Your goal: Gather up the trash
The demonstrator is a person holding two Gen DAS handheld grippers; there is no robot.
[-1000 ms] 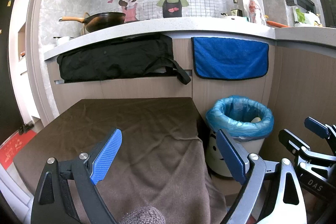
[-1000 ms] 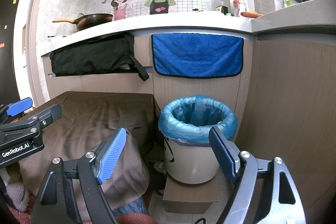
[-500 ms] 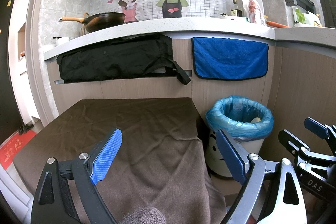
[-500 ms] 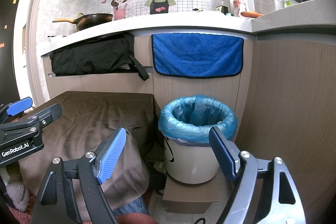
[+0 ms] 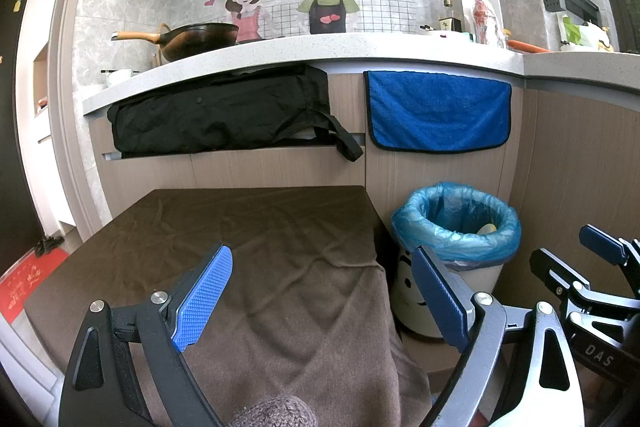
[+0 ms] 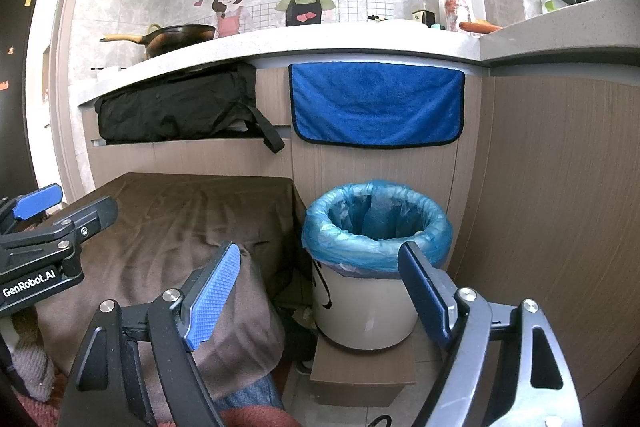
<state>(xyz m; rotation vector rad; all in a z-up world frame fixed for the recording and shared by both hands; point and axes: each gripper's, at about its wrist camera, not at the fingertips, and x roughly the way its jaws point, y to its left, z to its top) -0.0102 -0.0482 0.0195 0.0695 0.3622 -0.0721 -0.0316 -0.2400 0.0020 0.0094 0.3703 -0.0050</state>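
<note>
Both hand-held grippers (image 5: pixel 320 291) (image 6: pixel 320 287) gape empty beside bin (image 6: pixel 376 267).

We saw a white trash bin (image 6: pixel 362 311) standing upright on a low wooden block (image 6: pixel 360 373), just beside the brown cloth-covered counter (image 5: pixel 248 227) and close to the wood-panelled cabinet front. A blue plastic liner (image 6: pixel 376 227) was folded over its rim in a crumpled band, and the mouth stood open. Black markings like a smiling face showed on its white wall (image 5: pixel 408 291) in the left wrist view. Inside, against the liner's far right side, lay a pale, yellowish piece of trash (image 5: pixel 487 229); we could not tell what it was.
</note>
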